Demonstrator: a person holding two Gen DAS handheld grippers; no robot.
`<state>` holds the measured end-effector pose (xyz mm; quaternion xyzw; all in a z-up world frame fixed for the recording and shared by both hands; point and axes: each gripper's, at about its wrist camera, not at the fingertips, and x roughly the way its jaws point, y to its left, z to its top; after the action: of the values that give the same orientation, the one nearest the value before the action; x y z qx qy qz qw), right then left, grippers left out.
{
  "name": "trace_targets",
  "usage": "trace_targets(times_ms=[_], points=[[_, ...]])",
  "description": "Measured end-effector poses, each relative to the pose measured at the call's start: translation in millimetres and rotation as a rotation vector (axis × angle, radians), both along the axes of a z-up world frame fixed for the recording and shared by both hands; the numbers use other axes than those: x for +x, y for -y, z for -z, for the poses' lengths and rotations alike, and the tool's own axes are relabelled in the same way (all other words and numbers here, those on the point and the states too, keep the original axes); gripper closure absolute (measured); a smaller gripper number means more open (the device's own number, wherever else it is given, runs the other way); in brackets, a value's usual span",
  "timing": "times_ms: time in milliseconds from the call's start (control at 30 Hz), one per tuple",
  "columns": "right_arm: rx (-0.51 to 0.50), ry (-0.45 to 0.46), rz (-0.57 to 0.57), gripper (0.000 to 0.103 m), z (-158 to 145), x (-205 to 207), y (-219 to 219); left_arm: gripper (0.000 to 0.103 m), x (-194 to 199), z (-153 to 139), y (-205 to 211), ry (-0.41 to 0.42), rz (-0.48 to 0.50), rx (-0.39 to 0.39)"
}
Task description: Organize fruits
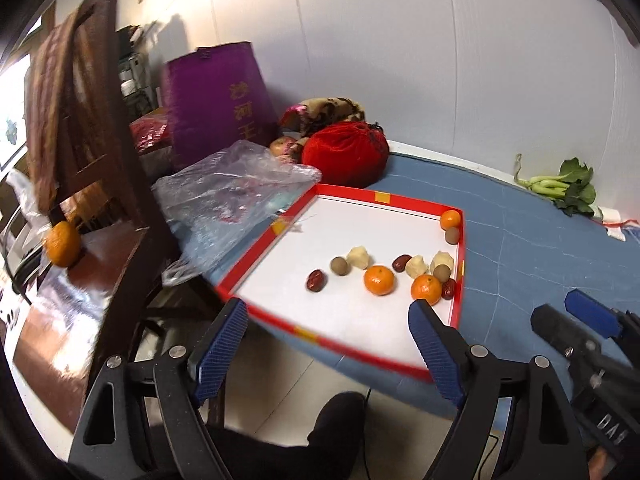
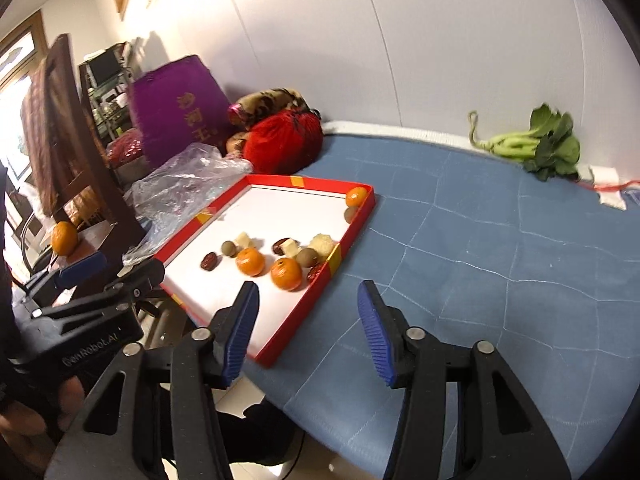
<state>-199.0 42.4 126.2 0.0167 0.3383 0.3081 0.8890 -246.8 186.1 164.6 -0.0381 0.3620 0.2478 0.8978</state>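
A red-rimmed white tray [image 1: 260, 240] [image 2: 356, 220] lies on a blue quilted table. It holds three mandarins, one in the far corner [image 1: 450, 219] [image 2: 355, 196] and two near the front [image 1: 379, 279] [image 1: 426, 289], with red dates [image 1: 316, 280], brown longans [image 1: 340, 266] and pale peeled pieces [image 1: 360, 257]. Another mandarin [image 1: 63, 244] [image 2: 64, 237] sits on a wooden chair to the left. My left gripper [image 1: 328, 316] is open and empty before the tray's near edge. My right gripper [image 2: 308, 300] is open and empty near the tray's near right corner.
A clear plastic bag [image 1: 228, 196] lies left of the tray. Behind it stand a purple box [image 1: 220, 96] and a red net bag [image 1: 344, 152]. Green bok choy [image 1: 568, 188] [image 2: 536, 146] lies at the far right by the wall. The blue tabletop [image 2: 500, 260] stretches right.
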Motion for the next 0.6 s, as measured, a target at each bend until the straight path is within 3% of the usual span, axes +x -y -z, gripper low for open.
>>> trace_targets(times_ms=[133,200,600], points=[[0.02,0.061,-0.033,0.049,-8.7,-25.3,-0.7,0.017,-26.6,-17.3,2.5,0.019,-0.028,0.021],[0.036,0.095,-0.045,0.043,-12.7,-37.0,-0.1,0.017,-35.4,-23.9,3.6,0.022,-0.043,0.035],[0.082,0.281,-0.08,0.026,-38.7,-82.5,1.4,0.015,-76.1,-62.4,19.5,0.064,-0.065,0.091]])
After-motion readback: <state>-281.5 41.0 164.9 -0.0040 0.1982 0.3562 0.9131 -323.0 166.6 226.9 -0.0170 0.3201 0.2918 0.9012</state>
